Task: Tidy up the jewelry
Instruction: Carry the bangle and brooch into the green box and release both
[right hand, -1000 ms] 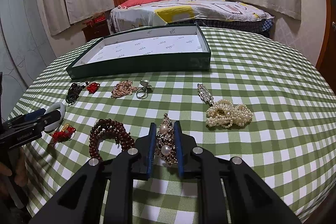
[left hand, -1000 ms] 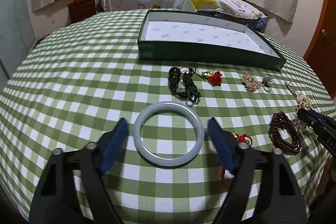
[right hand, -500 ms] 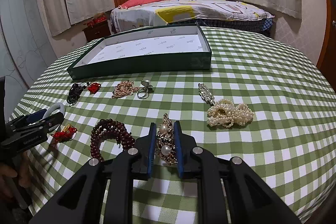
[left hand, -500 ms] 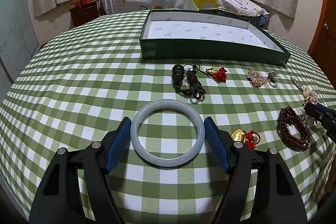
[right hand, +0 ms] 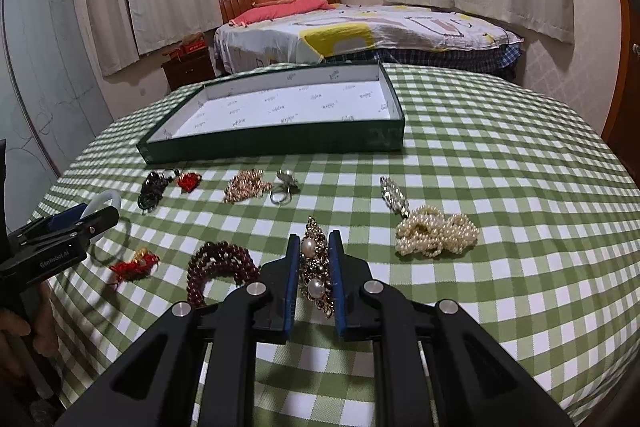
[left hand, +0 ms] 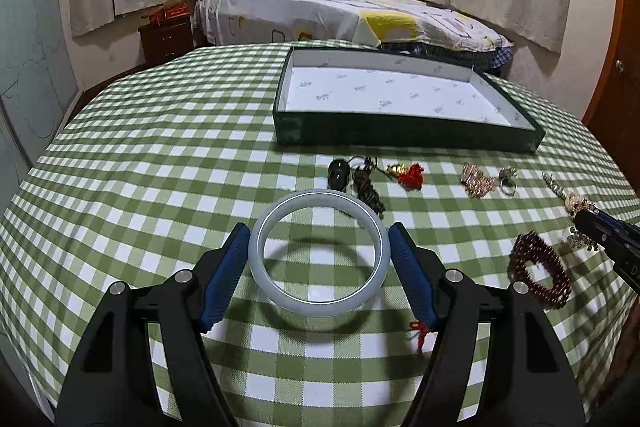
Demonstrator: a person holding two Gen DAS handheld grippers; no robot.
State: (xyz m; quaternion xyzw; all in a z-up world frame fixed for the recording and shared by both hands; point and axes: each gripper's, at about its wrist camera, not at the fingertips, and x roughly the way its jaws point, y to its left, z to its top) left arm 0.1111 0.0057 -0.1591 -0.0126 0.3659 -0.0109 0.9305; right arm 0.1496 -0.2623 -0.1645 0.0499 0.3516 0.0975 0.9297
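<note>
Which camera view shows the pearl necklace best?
The right wrist view: the pearl necklace lies whole and unobstructed on the checked tablecloth. In the left wrist view I cannot make it out with certainty.

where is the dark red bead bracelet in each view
Left wrist view: the dark red bead bracelet lies at the right edge, just below the right gripper.
Right wrist view: it lies lower left of centre, left of the blue pads.
Shared landmark: the green, white-lined tray.
</note>
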